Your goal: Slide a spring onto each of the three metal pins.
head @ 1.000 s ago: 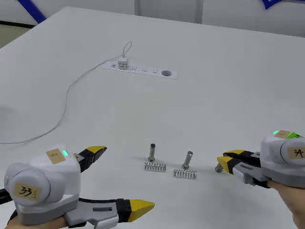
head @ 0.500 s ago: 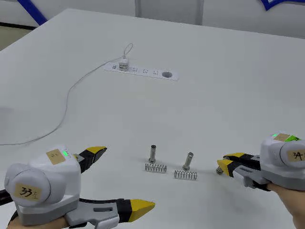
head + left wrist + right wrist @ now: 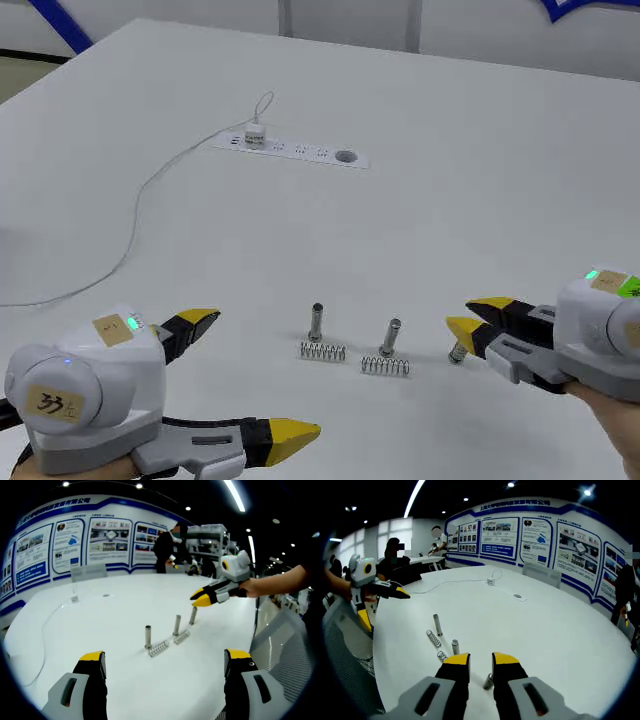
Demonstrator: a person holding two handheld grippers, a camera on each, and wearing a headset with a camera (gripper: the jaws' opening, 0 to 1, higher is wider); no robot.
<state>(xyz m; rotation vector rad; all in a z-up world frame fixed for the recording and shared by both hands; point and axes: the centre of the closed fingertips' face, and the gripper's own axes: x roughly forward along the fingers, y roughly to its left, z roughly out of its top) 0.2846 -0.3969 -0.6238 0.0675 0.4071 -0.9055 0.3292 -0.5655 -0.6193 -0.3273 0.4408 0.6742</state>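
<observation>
Three metal pins stood upright in a row on the near part of the white counter point(image 3: 480, 180). The left pin point(image 3: 317, 322) and the middle pin point(image 3: 391, 337) were bare. Each had a loose spring lying flat just beside its foot, on the near side: the left spring point(image 3: 323, 351) by the left pin and the middle spring point(image 3: 385, 366) by the middle pin. The right pin point(image 3: 458, 352) stood a little apart from the other two, with spring coils around its shaft.

The right gripper point(image 3: 472, 315) hovered at the near right, pointing left toward the row. Its yellow-tipped jaws were parted by a narrow gap and held nothing. Their tips sat just above the right pin. In the right gripper view that pin showed low in the gap between the jaws. Whether either jaw touched it could not be told.

The left gripper point(image 3: 248, 375) sat at the near left with its jaws spread wide and empty, well apart from the pins. In the left gripper view the pins and loose springs lay ahead, between its two tips.

On the far side of the counter a power strip point(image 3: 295, 152) lay flat. A small white charger point(image 3: 255, 133) was plugged in near its left end, and a cable point(image 3: 140, 210) curved from it toward the left edge.
</observation>
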